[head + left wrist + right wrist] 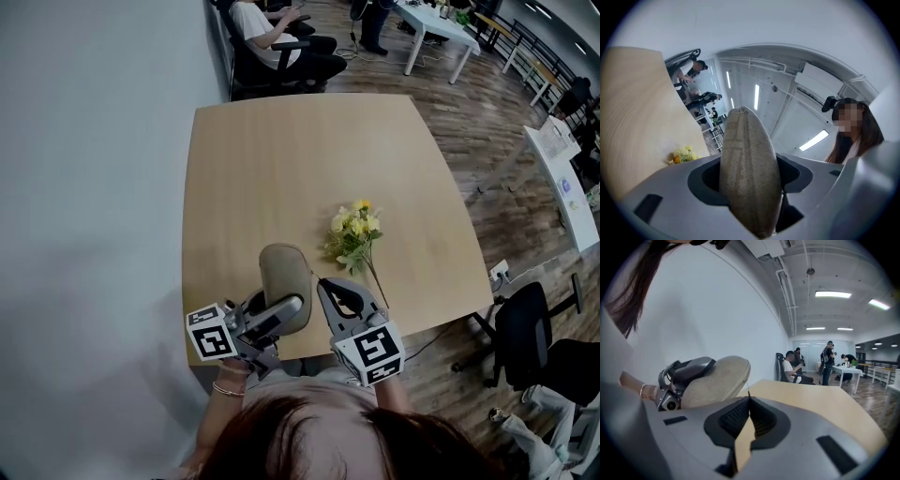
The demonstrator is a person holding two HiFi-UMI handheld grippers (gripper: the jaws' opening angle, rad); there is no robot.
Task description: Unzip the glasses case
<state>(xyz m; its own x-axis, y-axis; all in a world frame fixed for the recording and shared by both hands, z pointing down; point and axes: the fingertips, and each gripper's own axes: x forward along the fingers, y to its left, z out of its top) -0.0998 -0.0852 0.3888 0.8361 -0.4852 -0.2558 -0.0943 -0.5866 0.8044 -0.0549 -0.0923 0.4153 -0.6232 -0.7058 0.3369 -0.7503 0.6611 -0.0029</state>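
Observation:
A beige fabric glasses case [286, 270] is held up near the table's front edge. My left gripper [281, 314] is shut on its lower half, one jaw on each broad side. In the left gripper view the case [750, 173] stands on end between the jaws of the left gripper [750, 197]. My right gripper [320, 281] is shut, with its tips at the case's right edge. In the right gripper view a thin zipper pull [749, 389] runs from the case [717, 380] down into the shut tips of the right gripper [749, 399].
A small bunch of yellow flowers [354, 230] lies on the wooden table [281, 159] just beyond the grippers. A black office chair [525, 328] stands at the table's right. People sit at the far end of the room [281, 37]. A white wall runs along the left.

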